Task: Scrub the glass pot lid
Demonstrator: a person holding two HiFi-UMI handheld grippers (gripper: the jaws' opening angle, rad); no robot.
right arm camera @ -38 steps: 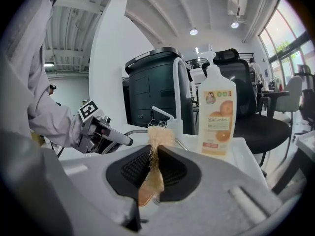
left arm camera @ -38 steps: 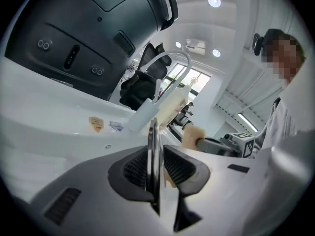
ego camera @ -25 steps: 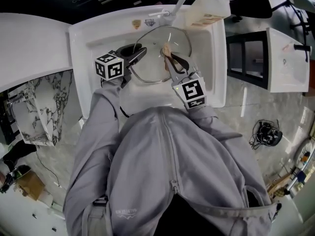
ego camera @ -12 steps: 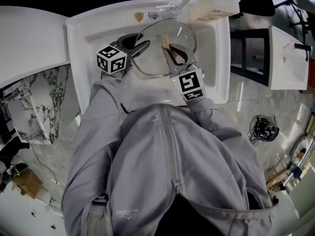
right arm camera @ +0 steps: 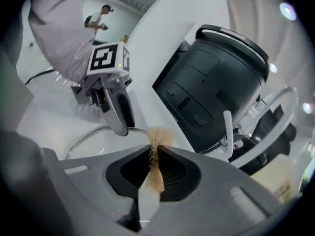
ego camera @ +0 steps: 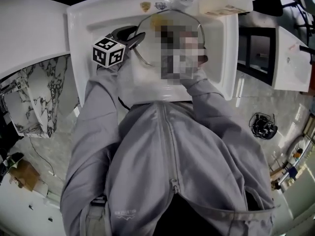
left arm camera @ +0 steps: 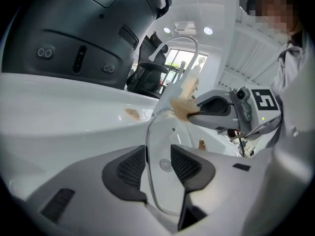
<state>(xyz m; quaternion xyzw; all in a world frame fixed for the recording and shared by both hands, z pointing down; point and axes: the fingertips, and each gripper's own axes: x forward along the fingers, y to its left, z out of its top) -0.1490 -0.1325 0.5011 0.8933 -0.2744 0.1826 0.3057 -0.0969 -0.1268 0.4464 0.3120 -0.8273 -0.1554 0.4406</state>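
Observation:
The glass pot lid (ego camera: 147, 38) stands tilted in the white sink (ego camera: 78, 23). My left gripper (left arm camera: 157, 152) is at its left rim (left arm camera: 147, 154). Its jaws have just been opening. The rim runs between them, against the left pad (left arm camera: 125, 168) and apart from the right pad. My right gripper (right arm camera: 155, 149) is shut on a tan fibrous scrub pad (right arm camera: 156, 173). In the left gripper view the scrub pad (left arm camera: 181, 106) touches the lid's top edge. A mosaic patch hides the right gripper in the head view.
A chrome faucet (left arm camera: 179, 43) arches over the sink's far side. A large dark appliance (right arm camera: 216, 77) stands on the counter behind it. A beige bottle (ego camera: 226, 1) lies at the sink's far right corner. My grey jacket fills the near side of the head view.
The right gripper has rolled and moved a little toward the lid's far side, and now lies under the mosaic patch. The left gripper has shifted slightly while staying at the lid's left rim.

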